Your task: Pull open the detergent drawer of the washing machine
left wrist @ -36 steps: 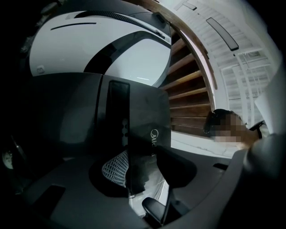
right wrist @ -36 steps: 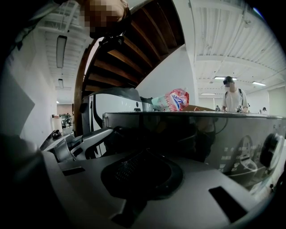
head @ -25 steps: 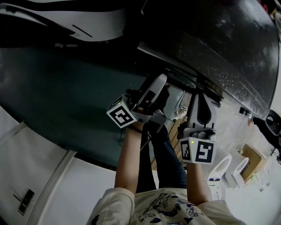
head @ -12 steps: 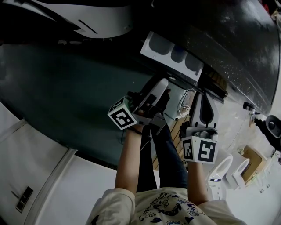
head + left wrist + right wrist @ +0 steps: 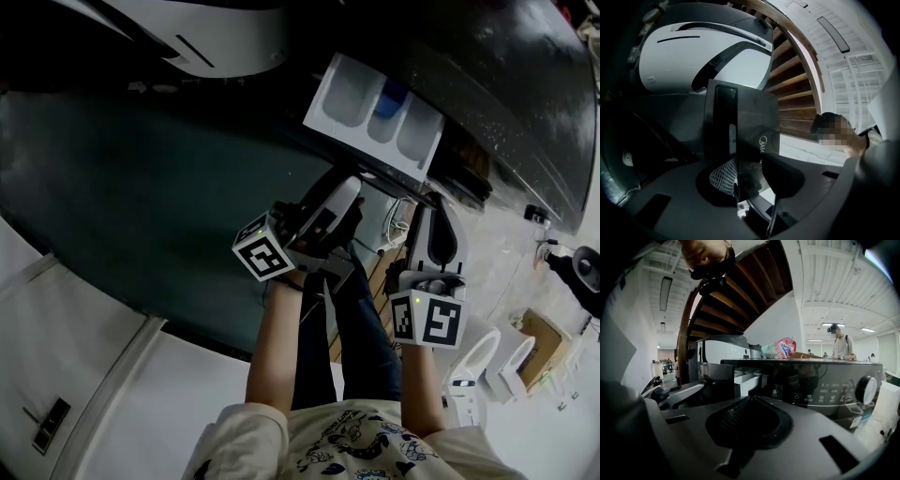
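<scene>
Detergent drawer [image 5: 752,119] open, front lettered "Mide", held by left gripper [image 5: 752,176]

A curved wooden staircase [image 5: 736,287] rises under a white ceiling [image 5: 834,282] with strip lights [image 5: 665,292].

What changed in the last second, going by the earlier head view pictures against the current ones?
The detergent drawer slid out of the washing machine, from barely out to well out. The left gripper pulled it. Its fingers have just closed a little further on the dark front panel. The right gripper stays shut and empty alongside.
</scene>
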